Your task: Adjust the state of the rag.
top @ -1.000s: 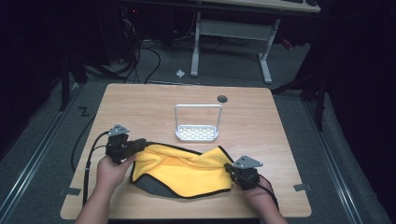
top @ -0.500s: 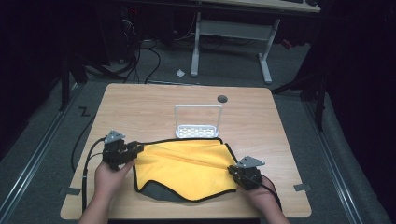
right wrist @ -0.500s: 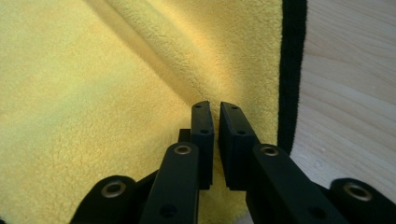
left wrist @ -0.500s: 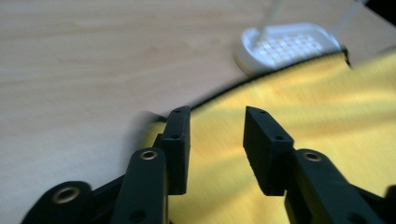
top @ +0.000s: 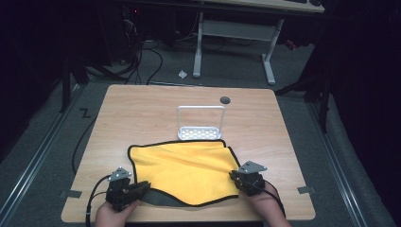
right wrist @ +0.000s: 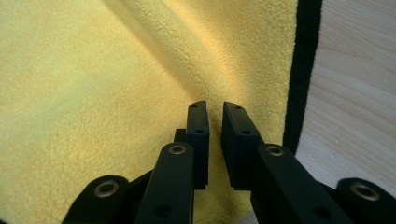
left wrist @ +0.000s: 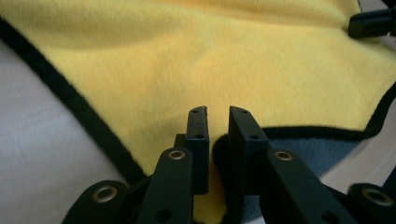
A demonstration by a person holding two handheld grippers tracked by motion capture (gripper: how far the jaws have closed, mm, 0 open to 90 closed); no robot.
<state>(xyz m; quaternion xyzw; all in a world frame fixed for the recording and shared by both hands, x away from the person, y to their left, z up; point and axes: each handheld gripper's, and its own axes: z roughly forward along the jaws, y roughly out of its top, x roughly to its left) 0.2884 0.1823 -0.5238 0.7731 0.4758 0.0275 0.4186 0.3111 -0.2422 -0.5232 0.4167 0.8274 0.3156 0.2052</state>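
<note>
Both grippers have drawn back toward the near edge of the table since a second ago, and the yellow cloth has been pulled with them into a flatter, wider spread. It now lies on the near half of the wooden table, its far edge just in front of the white rack. The cloth is a fleecy yellow with a narrow black hem all round; at the near left corner its grey underside shows where the fabric folds over. Soft ridges run across the surface from the two pinched corners.

The left gripper has its jaws closed on the near left corner of the cloth, a pinch of yellow fabric caught between them in the left gripper view. The right gripper is likewise clamped on the cloth's right edge, a raised fold running away from its jaws and the black hem lying just beside them over bare wood. A hand grips each tool at the bottom of the high view.

Beyond the rack, a small dark round hole sits in the tabletop.
</note>
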